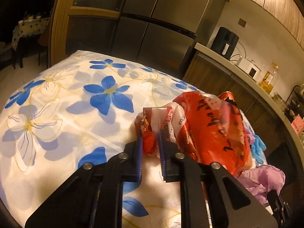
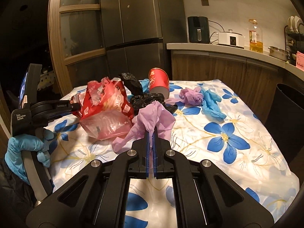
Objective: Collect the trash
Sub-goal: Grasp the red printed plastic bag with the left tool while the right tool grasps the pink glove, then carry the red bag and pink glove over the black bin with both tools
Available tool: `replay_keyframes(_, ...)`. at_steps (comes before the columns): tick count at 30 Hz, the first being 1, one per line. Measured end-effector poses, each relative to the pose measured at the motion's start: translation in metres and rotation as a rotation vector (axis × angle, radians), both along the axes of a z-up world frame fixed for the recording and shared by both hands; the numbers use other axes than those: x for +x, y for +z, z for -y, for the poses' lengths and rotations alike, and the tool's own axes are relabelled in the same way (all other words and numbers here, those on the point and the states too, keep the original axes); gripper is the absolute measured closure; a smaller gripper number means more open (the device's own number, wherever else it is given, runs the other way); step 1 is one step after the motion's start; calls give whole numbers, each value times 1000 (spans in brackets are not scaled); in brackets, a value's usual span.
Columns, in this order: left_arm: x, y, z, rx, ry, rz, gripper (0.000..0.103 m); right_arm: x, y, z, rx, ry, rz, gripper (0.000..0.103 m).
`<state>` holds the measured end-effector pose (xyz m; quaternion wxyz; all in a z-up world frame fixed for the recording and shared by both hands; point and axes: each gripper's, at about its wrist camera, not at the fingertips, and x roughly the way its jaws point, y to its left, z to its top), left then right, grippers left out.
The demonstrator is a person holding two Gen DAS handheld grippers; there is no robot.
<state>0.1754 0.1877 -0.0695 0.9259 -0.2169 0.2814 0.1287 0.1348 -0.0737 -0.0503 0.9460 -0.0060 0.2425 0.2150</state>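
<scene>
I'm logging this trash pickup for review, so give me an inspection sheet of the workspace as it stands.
Surface: table under a floral tablecloth.
Job's things: red plastic bag, black bags, red cup on its side, purple glove, purple glove wad, blue gloves.
Clutter: nothing seen beyond the trash.
Grippers: left hand-held gripper shut on the red plastic bag; right hand-held gripper shut on the purple glove.
Cables: cords behind the cooker on the counter.
Surroundings: fridge, air fryer, oil bottle, dark bin beside the table.
</scene>
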Motion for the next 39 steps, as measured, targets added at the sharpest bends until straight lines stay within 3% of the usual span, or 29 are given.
replay_keyframes(5, -25, 8, 1, -5, 51, 53, 95, -8, 6, 7, 6, -7, 20, 101)
replay_keyframes(10, -68, 26, 10, 72, 133, 127, 96, -17, 14, 19, 17, -20, 44, 101)
replay_keyframes(13, -89, 37, 17, 65, 137, 168, 96, -22, 21, 25, 29, -25, 59, 101)
replay_keyframes(25, -103, 56, 82, 91, -3, 206, 96, -39, 36, 60, 59, -67, 108, 101)
replay_keyframes(39, -75, 70, 173, 145, -202, 243, 96, -36, 50, 127, 97, -195, 143, 101)
